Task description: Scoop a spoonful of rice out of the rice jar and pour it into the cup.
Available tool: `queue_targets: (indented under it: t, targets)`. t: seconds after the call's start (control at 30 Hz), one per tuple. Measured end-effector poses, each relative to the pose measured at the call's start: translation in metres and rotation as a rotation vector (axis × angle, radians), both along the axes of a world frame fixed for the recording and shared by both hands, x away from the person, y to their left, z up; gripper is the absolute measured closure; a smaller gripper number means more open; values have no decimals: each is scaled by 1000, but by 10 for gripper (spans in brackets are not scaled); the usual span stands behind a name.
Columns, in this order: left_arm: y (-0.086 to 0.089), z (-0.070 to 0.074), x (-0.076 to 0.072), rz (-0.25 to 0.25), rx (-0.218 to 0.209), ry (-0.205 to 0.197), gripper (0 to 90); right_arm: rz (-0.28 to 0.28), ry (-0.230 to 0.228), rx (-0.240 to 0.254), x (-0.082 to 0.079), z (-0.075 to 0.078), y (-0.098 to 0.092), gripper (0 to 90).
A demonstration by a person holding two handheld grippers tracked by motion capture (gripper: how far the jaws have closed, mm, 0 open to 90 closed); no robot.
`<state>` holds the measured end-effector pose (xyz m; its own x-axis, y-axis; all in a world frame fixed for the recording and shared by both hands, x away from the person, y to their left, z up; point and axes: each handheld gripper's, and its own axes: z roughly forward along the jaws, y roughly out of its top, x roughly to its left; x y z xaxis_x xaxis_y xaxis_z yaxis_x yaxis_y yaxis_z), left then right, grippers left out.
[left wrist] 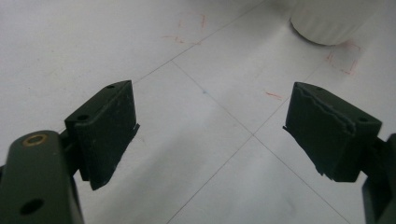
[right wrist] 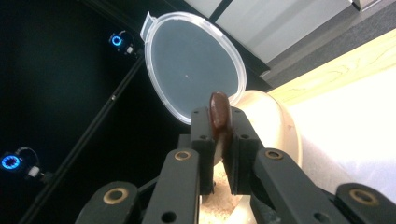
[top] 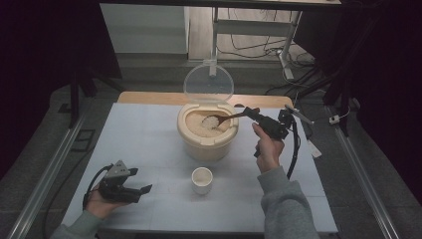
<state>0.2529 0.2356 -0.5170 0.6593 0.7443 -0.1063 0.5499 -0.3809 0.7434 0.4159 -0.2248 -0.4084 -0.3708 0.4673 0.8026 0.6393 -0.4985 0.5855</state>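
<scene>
Spoon [top: 230,117] of brown wood sits clamped by its handle end in your right gripper [top: 262,121], long axis running from 3 o'clock toward 9, bowl heaped with rice over the cream rice bucket [top: 207,142]. The bucket's clear lid [top: 208,83] stands open at 12 o'clock. A white cup [top: 202,179] sits at the bucket's 6 o'clock. Your left gripper [top: 141,191] rests at 8 o'clock, jaws spread wide, empty.

- Both grippers black: left gripper [top: 130,191] w/ grey three-cornered plate on top, black cable off the back.
- Right gripper [right wrist: 219,140]: brass-ringed screw holes on linkage arms, black cable too.
- Person: grey sleeves [top: 286,201].
</scene>
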Motion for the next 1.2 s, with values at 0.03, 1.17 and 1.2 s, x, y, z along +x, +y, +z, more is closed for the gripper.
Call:
queue_targets:
  t: [0.03,1.17,1.2]
  targets:
    - [0,0,0,0,0,0,164,-1,12,14,1,0,-2,827]
    - [0,-1,1,-2,4,4,165,18,6,70,-8,7,-13,827]
    - [0,-1,1,-2,4,5,165,21,6,69,-9,8,-13,827]
